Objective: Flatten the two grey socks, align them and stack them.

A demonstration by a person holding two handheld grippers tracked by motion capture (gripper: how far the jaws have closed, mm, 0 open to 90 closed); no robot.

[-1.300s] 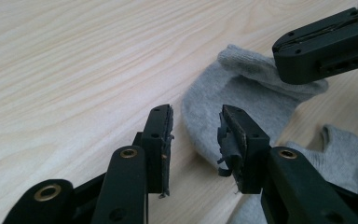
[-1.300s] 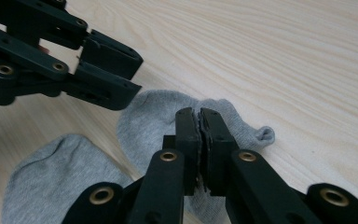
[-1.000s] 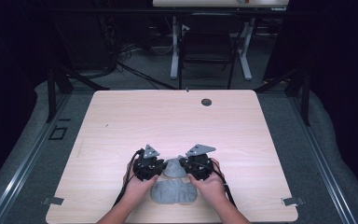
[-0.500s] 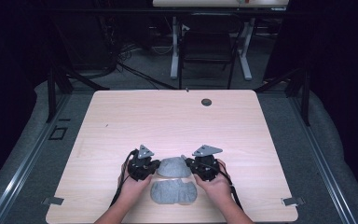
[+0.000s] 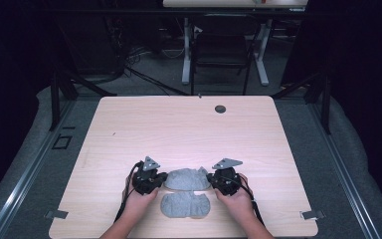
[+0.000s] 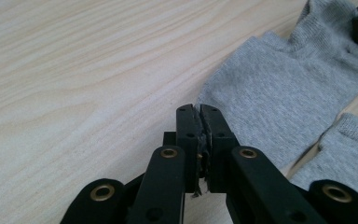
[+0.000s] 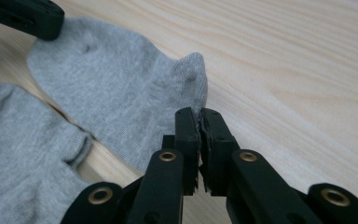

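Observation:
Two grey socks lie near the table's front edge. The farther grey sock (image 5: 186,179) (image 6: 279,102) (image 7: 121,93) is stretched flat between my grippers. My left gripper (image 5: 163,180) (image 6: 198,109) is shut on its left end, and my right gripper (image 5: 210,179) (image 7: 199,114) is shut on its right end, by the raised heel. The second sock (image 5: 184,204) (image 6: 345,158) (image 7: 23,154) lies just in front of it, loose, with a narrow strip of table between the two. Each hand rests low on the table.
The wooden table (image 5: 179,129) is bare beyond the socks, apart from a small dark cable hole (image 5: 220,108) at the back right. Behind the table stands a chair (image 5: 221,55) beneath another desk. Dark floor surrounds the table.
The socks were bunched together between the grippers. Both grippers have drawn slightly apart, and the farther sock now lies stretched flat, separate from the nearer one.

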